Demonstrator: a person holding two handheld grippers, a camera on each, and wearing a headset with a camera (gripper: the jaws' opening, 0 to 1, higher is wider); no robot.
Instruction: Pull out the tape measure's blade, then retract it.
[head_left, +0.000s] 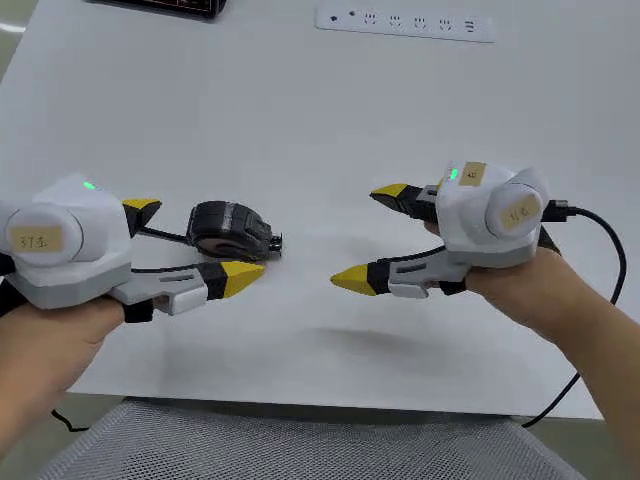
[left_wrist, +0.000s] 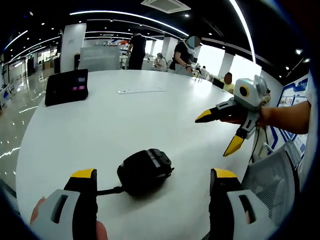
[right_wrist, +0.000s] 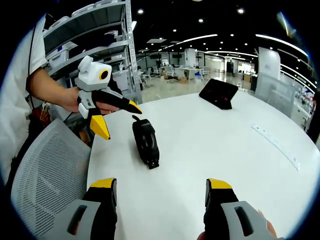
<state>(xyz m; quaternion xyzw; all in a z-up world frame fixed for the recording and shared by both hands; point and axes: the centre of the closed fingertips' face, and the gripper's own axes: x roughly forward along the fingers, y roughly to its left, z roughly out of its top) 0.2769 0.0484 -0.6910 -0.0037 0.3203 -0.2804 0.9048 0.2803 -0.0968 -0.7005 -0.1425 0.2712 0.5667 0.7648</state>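
While neither hand-held gripper grips anything, we see the black tape measure (head_left: 232, 230) lying on the white tabletop (head_left: 300, 110), at about 9 o'clock from the middle of the head view, with its blade wound in. The left hand-held gripper (head_left: 198, 240) has its jaws spread wide, one on each side of the tape measure; we cannot tell whether they touch it. The right hand-held gripper (head_left: 365, 236), at 3 o'clock, is spread wide too, empty and well apart from the tape measure.

We judge that the tape measure could skid on the smooth tabletop if the left jaws close off-centre. Its end tab (head_left: 277, 240), which seems to face 3 o'clock, is small, so the right jaws could slip off. The thin black strap (head_left: 160, 237) trailing toward 9 o'clock could get pinched. A blade released too soon could whip back.

Each hand-held gripper carries a yellow sticker (head_left: 36, 239) with marks too small for us to read. No brand is legible on the tape measure.
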